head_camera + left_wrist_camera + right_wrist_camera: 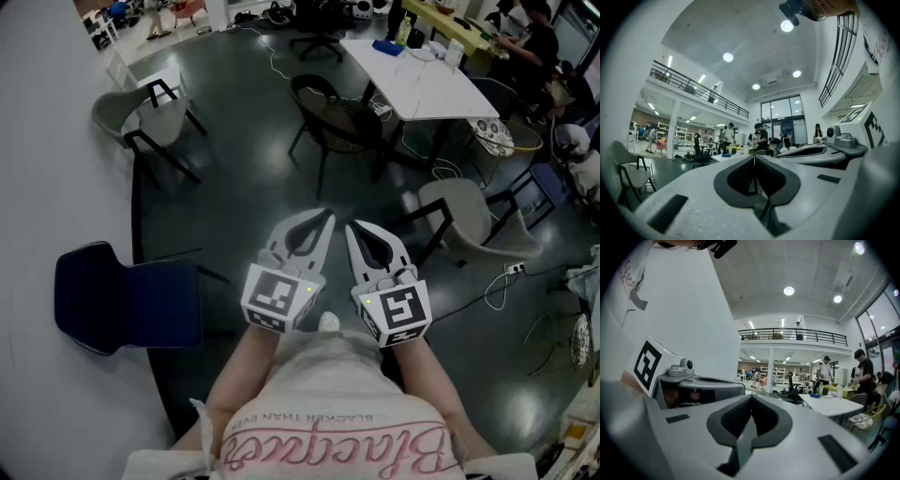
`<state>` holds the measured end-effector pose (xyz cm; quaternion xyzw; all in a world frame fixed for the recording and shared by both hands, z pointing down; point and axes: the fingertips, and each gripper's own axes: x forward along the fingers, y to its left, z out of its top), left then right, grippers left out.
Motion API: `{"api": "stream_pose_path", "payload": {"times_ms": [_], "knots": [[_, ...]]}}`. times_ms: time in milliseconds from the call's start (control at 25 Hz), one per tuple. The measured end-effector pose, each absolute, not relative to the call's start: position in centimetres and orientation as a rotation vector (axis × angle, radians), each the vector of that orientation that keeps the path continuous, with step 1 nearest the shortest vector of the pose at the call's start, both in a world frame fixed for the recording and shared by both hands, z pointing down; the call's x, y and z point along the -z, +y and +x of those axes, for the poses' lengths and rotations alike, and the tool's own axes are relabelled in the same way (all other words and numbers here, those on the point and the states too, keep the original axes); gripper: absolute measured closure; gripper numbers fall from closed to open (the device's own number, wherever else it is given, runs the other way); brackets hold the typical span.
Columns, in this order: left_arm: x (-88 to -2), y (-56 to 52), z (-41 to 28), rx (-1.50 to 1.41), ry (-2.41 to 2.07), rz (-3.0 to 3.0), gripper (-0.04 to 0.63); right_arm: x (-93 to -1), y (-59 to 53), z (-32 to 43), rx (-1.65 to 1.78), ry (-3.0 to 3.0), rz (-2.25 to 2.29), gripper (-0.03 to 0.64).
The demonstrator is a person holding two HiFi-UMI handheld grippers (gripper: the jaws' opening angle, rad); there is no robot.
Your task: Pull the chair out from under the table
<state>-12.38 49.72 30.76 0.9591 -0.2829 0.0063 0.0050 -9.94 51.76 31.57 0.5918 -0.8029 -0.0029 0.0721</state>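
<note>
A white table [427, 80] stands at the upper right of the head view. A black chair [336, 114] is set against its near left corner, with the seat partly under the top. My left gripper [327, 217] and right gripper [350, 228] are held side by side in front of me, well short of that chair. Both are shut with nothing between the fingers. The left gripper view shows its jaws [754, 157] meeting at the tips, and the right gripper [751, 397] looks the same in its own view. That table [830, 405] also shows to the right in the right gripper view.
A beige chair [464, 217] stands near the table's right side, another beige chair [141, 114] by the left wall, and a dark blue chair [127, 302] close on my left. Cables [506, 281] trail over the dark floor. People work at a far table [450, 23].
</note>
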Motion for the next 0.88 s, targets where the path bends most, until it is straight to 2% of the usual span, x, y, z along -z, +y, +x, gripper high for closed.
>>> {"api": "stream_pose_path", "payload": {"times_ms": [880], "knots": [[-32.9, 44.4, -6.7, -0.065, -1.028, 2.943, 0.589, -33.2, 46.9, -3.3, -0.038, -2.537, 1.691, 0.612]]}}
